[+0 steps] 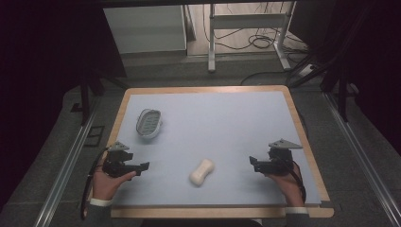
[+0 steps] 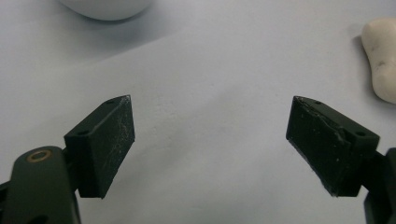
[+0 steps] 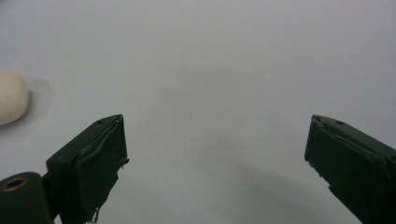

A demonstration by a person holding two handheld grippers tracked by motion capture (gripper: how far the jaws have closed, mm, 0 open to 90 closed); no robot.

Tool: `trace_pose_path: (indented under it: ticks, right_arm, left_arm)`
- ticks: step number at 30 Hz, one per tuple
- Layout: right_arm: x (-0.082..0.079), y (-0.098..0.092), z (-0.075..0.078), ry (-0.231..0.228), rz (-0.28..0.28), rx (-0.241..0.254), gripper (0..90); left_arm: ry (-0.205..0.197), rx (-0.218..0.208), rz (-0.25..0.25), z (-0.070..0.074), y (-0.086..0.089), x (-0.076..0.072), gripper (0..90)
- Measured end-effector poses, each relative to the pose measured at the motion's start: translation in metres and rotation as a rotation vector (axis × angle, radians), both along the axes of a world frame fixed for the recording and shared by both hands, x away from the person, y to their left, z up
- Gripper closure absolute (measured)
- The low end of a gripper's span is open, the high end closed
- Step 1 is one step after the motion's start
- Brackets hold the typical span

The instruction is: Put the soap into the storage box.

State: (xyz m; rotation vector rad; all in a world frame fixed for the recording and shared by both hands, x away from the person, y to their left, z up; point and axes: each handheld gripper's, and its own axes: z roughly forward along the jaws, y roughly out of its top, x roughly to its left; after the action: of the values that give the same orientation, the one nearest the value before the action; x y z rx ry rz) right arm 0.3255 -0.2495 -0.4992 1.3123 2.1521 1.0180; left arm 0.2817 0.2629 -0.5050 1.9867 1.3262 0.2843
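A cream bar of soap [image 1: 202,171] with a pinched waist lies near the front middle of the pale blue mat [image 1: 213,127]. A white oval soap dish [image 1: 149,123] with a ribbed inside sits at the back left. My left gripper [image 1: 142,166] rests at the front left, pointing right toward the soap, open and empty. In the left gripper view [image 2: 210,140] the soap [image 2: 380,58] lies at the right edge and the dish [image 2: 107,7] at the top. My right gripper [image 1: 254,163] rests at the front right, pointing left, open and empty [image 3: 215,158]. The soap [image 3: 11,98] lies at that view's left edge.
The mat covers a wooden tabletop [image 1: 302,137] with a raised light rim. Metal rails [image 1: 66,161] run along both sides of the table. Beyond the far edge stand a white table frame [image 1: 246,28] and loose cables on the floor.
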Motion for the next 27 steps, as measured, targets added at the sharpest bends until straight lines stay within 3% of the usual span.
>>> trace_pose_path:
  ticks: [4,6,10,15,22,27]
  right_arm:
    - [-0.002,-0.010,-0.001,-0.005,0.004,0.020,6.6]
    - [-0.002,-0.016,0.000,-0.018,-0.001,0.041,7.3]
    - [-0.002,-0.026,0.003,-0.050,-0.022,0.046,7.7]
    - [-0.001,-0.031,0.007,-0.054,0.008,0.071,7.7]
    - [0.004,-0.032,0.005,-0.052,-0.007,0.054,7.6]
    - [0.005,-0.034,0.005,-0.040,-0.005,0.071,7.6]
  left_arm:
    - [-0.019,-0.020,-0.034,0.004,-0.003,-0.004,16.2]
    - [-0.015,-0.004,-0.038,0.007,-0.007,-0.006,15.2]
    - [0.012,0.035,0.010,0.012,-0.012,-0.009,15.6]
    - [0.050,0.075,0.046,0.022,-0.018,-0.010,17.1]
    - [0.029,0.106,-0.011,0.039,-0.032,-0.008,18.6]
    - [0.022,0.085,-0.034,0.046,-0.035,-0.008,19.7]
